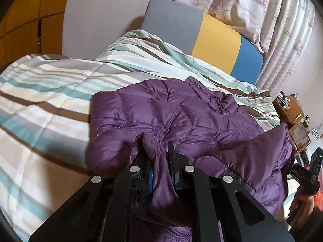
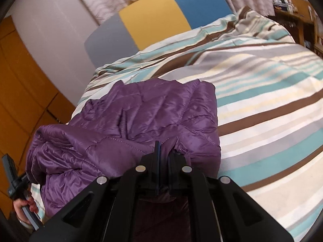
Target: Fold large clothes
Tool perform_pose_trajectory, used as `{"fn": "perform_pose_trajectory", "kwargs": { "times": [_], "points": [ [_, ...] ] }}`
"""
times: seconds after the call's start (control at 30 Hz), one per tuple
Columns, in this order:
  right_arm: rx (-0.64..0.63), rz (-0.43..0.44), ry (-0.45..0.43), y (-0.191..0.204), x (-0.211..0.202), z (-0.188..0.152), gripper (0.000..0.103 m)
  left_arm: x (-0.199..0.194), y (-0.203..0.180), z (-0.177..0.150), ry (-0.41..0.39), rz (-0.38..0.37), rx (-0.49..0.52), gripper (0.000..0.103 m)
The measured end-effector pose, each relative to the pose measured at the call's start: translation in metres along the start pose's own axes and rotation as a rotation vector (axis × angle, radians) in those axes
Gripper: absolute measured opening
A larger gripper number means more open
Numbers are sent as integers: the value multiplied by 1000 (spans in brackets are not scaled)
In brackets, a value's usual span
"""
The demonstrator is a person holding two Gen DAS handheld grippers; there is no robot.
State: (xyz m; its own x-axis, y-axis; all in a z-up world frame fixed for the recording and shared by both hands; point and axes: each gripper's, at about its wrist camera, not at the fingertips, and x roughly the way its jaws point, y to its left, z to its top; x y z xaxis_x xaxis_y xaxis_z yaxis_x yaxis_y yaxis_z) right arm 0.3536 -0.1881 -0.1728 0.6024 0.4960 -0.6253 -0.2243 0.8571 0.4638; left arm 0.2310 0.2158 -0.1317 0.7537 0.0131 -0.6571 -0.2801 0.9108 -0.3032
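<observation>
While you hold both tools, each one pinches the purple puffer jacket (image 1: pixel 181 117). Your left gripper (image 1: pixel 159 161) has its jaws closed on a bunched fold of the jacket's near edge, and purple cloth spills down between the black fingers (image 1: pixel 173 161). Your right gripper (image 2: pixel 164 153) is clamped tight on another bit of that near edge.

Most of the jacket lies on the striped bedspread (image 1: pixel 40 92), with its far part flat and its near part lifted and wrinkled. One end of it humps up between your two tools. In the left view, the jacket's left edge is straight, and past it the bedspread is bare. In the right view, the jacket's right edge is straight too, with lots of bare stripes beyond it.

Behind the jacket, a strip of bedspread runs up to the gray, yellow and blue headboard (image 1: pixel 214 36). Curtains (image 1: pixel 278 20) hang behind that. A wooden shelf (image 1: pixel 290 113) stands beside the bed's far corner. Orange cupboard doors (image 2: pixel 22 92) stand close on the other side.

In the right view, your left hand (image 2: pixel 22 209) shows at the bottom corner, just beside the jacket's humped end.
</observation>
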Motion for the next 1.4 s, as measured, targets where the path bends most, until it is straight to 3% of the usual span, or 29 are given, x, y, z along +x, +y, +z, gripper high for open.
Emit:
{"fn": "perform_pose_trajectory", "kwargs": {
  "times": [0.1,0.13,0.17,0.2,0.23,0.27,0.33,0.37,0.4,0.6,0.67,0.73,0.8,0.87,0.97,1.4],
  "points": [
    [17,5,-12,-1,3,-2,13,1,3,0,-2,-9,-30,15],
    [19,17,-21,-1,2,-3,17,0,4,0,-4,-14,-44,21],
    [24,45,-42,-1,-3,-4,32,-5,7,-2,-18,-36,-69,30],
    [29,64,-67,0,-8,-6,54,-11,9,-3,-38,-57,-81,49],
    [37,75,-107,-1,-16,-7,68,-19,13,-5,-75,-80,-93,61],
    [42,69,-165,-2,-28,-8,87,-27,15,-8,-114,-91,-101,82],
    [38,74,-239,-4,-43,-10,90,-46,23,-14,-222,-64,-116,100],
    [34,75,-243,-6,-48,-12,94,-57,28,-18,-287,-41,-118,100],
    [37,68,-229,-7,-47,-12,98,-60,33,-22,-301,-43,-120,100],
    [82,39,-14,-21,-1,-24,99,-22,51,-40,-85,-17,-153,100],
    [111,45,8,-21,12,-24,97,-5,49,-41,-14,-30,-161,100],
    [108,59,17,-17,18,-21,78,13,44,-42,60,-6,-161,99],
    [121,47,37,-15,23,-21,57,17,31,-42,71,17,-86,84],
    [136,101,70,-14,24,-26,44,18,16,-45,94,30,-1,59],
    [107,116,84,-12,17,-34,34,12,12,-55,128,-40,-6,39],
    [70,166,134,-31,-64,-91,33,-58,-2,-130,151,-128,48,37]
  ]
}}
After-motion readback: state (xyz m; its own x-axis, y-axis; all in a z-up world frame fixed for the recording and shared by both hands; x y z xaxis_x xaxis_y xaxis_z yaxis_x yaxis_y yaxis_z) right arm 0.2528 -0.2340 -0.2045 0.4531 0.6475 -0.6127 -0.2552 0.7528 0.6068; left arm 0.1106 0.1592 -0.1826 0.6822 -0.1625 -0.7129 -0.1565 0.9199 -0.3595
